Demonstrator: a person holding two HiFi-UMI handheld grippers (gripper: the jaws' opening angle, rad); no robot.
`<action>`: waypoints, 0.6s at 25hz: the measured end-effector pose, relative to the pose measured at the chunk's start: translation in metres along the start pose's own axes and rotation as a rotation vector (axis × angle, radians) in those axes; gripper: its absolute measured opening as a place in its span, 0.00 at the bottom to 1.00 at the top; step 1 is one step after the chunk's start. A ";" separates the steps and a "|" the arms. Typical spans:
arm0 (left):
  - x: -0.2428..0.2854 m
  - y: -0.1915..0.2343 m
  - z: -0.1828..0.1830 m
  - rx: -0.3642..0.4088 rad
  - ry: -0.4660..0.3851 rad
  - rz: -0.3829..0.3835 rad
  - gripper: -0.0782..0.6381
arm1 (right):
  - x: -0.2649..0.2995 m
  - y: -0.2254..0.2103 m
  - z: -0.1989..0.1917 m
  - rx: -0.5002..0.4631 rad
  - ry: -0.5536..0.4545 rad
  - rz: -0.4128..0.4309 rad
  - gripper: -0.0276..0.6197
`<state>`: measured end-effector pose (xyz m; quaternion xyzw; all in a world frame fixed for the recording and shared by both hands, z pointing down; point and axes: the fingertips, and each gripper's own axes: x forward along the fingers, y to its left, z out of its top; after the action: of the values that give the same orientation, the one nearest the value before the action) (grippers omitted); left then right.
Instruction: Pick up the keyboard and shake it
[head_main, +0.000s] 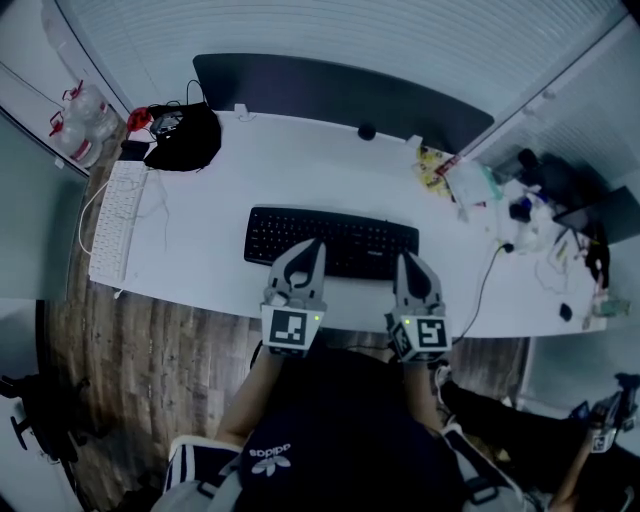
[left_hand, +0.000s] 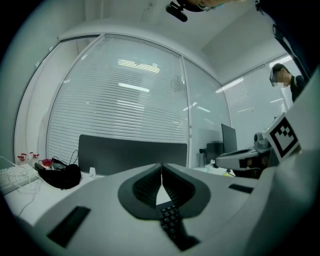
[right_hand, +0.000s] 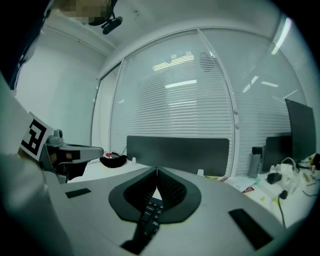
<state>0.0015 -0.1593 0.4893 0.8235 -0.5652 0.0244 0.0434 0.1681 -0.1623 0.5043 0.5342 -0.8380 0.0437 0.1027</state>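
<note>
We keep the left gripper (head_main: 312, 244) and the right gripper (head_main: 408, 259) clenched on nothing at the white desk's (head_main: 220, 205) near edge, their tips over the black keyboard (head_main: 330, 238). It lies flat, mid-desk, close to that edge, with bare desktop behind it. Its rows of keys are dark.

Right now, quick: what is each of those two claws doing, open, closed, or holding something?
Left gripper: closed, holding nothing, above the black keyboard.
Right gripper: closed, holding nothing, above the same keyboard.
</note>
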 end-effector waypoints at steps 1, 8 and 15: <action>0.000 0.002 -0.001 0.000 0.005 -0.005 0.12 | 0.001 0.000 0.003 0.009 -0.009 -0.009 0.05; 0.003 0.028 -0.001 -0.019 0.040 -0.022 0.12 | 0.009 0.002 0.012 0.027 -0.023 -0.044 0.05; 0.012 0.036 -0.002 -0.013 0.047 -0.049 0.12 | 0.019 0.004 0.011 0.029 -0.021 -0.065 0.05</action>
<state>-0.0277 -0.1832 0.4944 0.8360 -0.5438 0.0390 0.0624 0.1556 -0.1793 0.4974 0.5629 -0.8206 0.0469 0.0872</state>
